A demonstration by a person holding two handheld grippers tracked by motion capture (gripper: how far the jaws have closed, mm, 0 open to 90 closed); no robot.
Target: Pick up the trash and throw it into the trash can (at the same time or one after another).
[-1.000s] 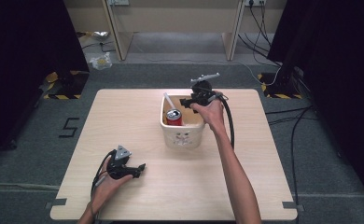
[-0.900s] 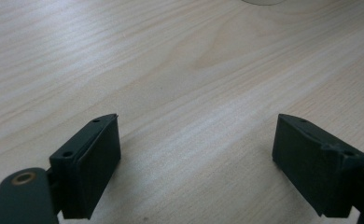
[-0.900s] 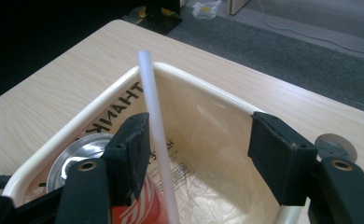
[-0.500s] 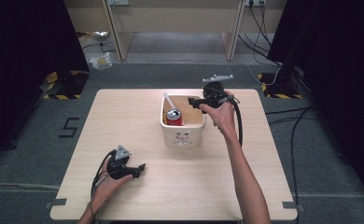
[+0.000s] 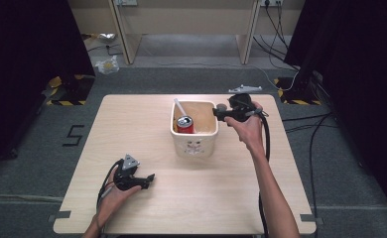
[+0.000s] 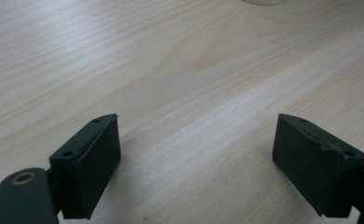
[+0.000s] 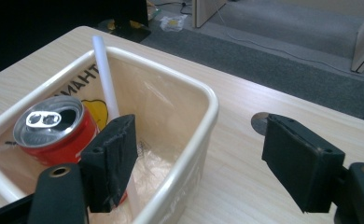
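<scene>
I use the cream plastic bin with rounded corners (image 5: pixel 194 144) as my landmark; it stands on the light wooden table (image 5: pixel 132 124), near the far middle of it. Inside the bin stands a red drink can with a silver top (image 5: pixel 185 124), upright, at the left side of the bin as the high view shows it. A thin white stick (image 5: pixel 179 106) leans just beside the can, its upper end resting at the far left rim of the bin. A clear plastic film lines the bottom of the bin (image 7: pixel 157 163). My right gripper (image 5: pixel 220 111) hovers just at the right rim of the bin, above the edge, and its black jaws have just been opening; now they stand wide apart and nothing is between the pads. In the right gripper view, one jaw is over the inside of the bin in front of the can and the stick, and the other jaw is over the bare table outside the wall. I cannot tell if the jaw touches the rim. My left gripper (image 5: pixel 144 181) rests on the table well apart from the bin, toward the near left corner. Its jaws are also wide apart, with only bare wood between them.
</scene>
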